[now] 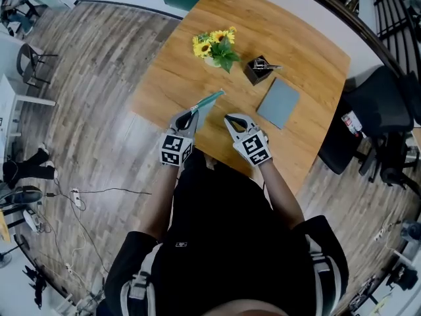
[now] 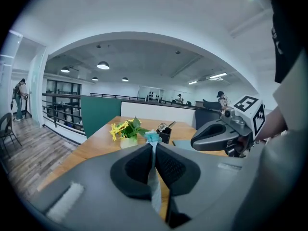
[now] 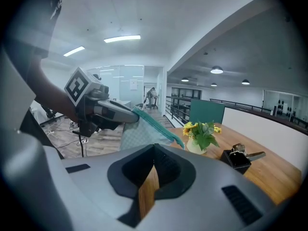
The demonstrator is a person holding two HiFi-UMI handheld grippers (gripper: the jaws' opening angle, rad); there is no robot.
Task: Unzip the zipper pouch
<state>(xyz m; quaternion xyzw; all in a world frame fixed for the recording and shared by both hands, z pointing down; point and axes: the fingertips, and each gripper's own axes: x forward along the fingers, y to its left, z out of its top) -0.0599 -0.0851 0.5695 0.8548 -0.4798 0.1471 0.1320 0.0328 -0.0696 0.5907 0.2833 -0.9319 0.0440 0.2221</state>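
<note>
The zipper pouch [image 1: 206, 103] is pale checked fabric with a teal zip edge, lifted off the wooden table [image 1: 309, 51] near its front edge. My left gripper [image 1: 192, 113] is shut on one end of it; in the left gripper view the thin fabric [image 2: 154, 182] runs edge-on between the pads. The right gripper view shows the pouch [image 3: 144, 131] hanging from the left gripper [image 3: 129, 116]. My right gripper [image 1: 227, 118] hovers just right of the pouch, apart from it. Its jaws meet at the tips with only table wood behind them [image 3: 155, 149].
A small vase of yellow flowers [image 1: 214, 47] stands at the table's far side, with a black holder [image 1: 259, 70] beside it and a flat grey pad [image 1: 278, 103] to the right. Black office chairs [image 1: 385, 104] stand off the table's right edge.
</note>
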